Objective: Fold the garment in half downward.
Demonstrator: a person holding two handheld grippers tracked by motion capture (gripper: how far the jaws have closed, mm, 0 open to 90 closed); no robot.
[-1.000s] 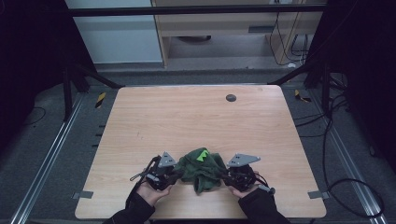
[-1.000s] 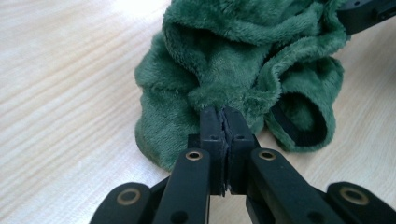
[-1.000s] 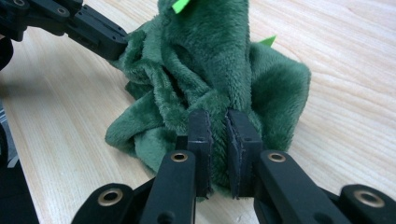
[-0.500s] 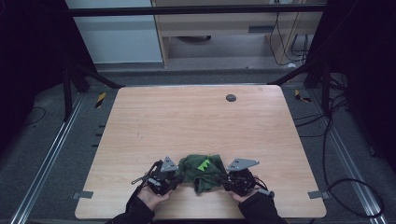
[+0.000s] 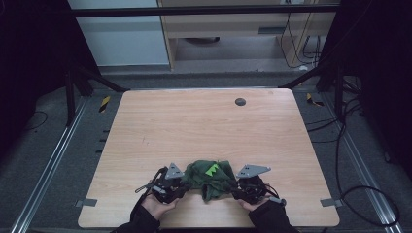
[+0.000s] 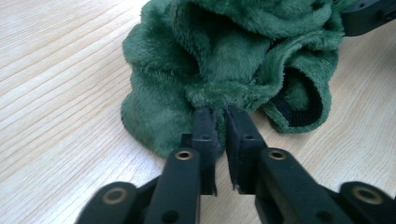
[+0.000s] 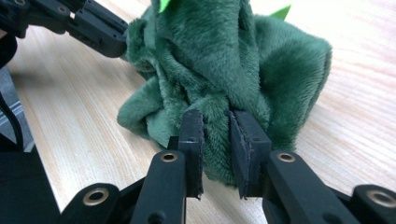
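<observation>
From the high view, there's a wooden table [image 5: 204, 126] with a crumpled green plush [image 5: 210, 177] sitting near the front edge, right between the two grippers. It's got a bright green bit on top. Left gripper [image 5: 180, 183] is touching its left side, right gripper [image 5: 235, 186] its right side, each held in a hand coming up from the bottom. A small dark round spot [image 5: 240, 101] sits way off toward the far side of the table.

Left gripper view: the left gripper [image 6: 219, 122] has its jaws nearly pressed together, pinching a fold of the plush [image 6: 224, 56] at the tips. The plush is bunched up on the table [image 6: 56, 84], with a black trimmed edge showing at the right. The other gripper's tip pokes in at the top right corner.

Right gripper view: the right gripper [image 7: 215, 126] is also clamped on a fold of plush [image 7: 224, 65], fuzzy fabric squeezed between the jaws. Bright green points stick up at the top. The left gripper reaches into the plush from the upper left.
</observation>
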